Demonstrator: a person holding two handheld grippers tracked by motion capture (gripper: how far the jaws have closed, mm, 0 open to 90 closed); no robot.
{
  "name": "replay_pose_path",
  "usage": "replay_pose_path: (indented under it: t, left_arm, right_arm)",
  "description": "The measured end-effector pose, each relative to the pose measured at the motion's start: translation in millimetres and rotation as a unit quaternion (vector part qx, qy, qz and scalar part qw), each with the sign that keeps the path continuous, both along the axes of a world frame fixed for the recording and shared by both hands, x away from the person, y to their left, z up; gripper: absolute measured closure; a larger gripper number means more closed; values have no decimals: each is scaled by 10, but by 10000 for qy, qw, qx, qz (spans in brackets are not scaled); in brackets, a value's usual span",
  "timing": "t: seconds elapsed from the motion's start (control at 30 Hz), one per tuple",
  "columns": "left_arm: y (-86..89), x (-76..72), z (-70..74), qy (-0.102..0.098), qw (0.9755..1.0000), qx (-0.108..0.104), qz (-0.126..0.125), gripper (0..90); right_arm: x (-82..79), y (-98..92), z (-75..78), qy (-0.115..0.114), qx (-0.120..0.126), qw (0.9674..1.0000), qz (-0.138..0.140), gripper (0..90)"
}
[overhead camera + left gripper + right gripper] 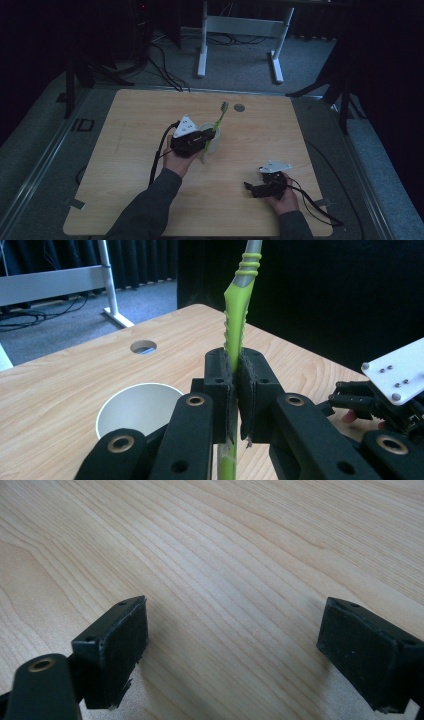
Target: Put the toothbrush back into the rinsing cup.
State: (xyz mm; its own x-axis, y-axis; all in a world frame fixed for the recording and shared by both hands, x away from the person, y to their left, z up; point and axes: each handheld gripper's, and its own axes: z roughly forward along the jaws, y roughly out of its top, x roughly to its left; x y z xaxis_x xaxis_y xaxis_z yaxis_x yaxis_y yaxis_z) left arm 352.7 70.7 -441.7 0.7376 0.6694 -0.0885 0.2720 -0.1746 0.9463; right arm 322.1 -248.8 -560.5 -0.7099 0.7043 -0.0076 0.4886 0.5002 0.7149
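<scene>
— Two grippers to log; start with the left one?

— Item one: left gripper (235,390), jaws clamped on the green toothbrush (236,335). I see the handle pinched between the pads, its long axis running nearly upright, tilted a little, head end up and away from me.

— Where is it against the cup?

— Item two: white paper cup (212,141), upright on the wooden table (150,115) near its middle. In the high view the brush's lower end sits at the cup's near side, the shaft slanting up over the rim. From the left gripper view, the cup's mouth lies just beside and below the jaws, to their left. Whether the tip is inside or outside the wall I can't tell.

— And the other?

— Item three: right gripper (248,187), jaws spread wide, nothing between them, resting low over bare wood, well apart from the cup.

— So which hand is nearer?

— Left, clearly. I judge the next move is a short shift toward the cup's mouth.
</scene>
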Motion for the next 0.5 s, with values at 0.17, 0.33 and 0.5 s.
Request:
replay_pose_path:
  t: [0.17,0.33,0.5]
  left_arm:
    - [9,7,-4,-29,10000,-24,19,838]
    - [20,18,-6,-56,10000,-54,38,838]
    - [30,35,-15,-69,10000,-44,44,837]
  right_arm:
    - [0,0,0,-1,-1,10000,1,122]
    - [0,0,0,-2,-1,10000,1,123]
    - [0,0,0,-2,-1,10000,3,123]
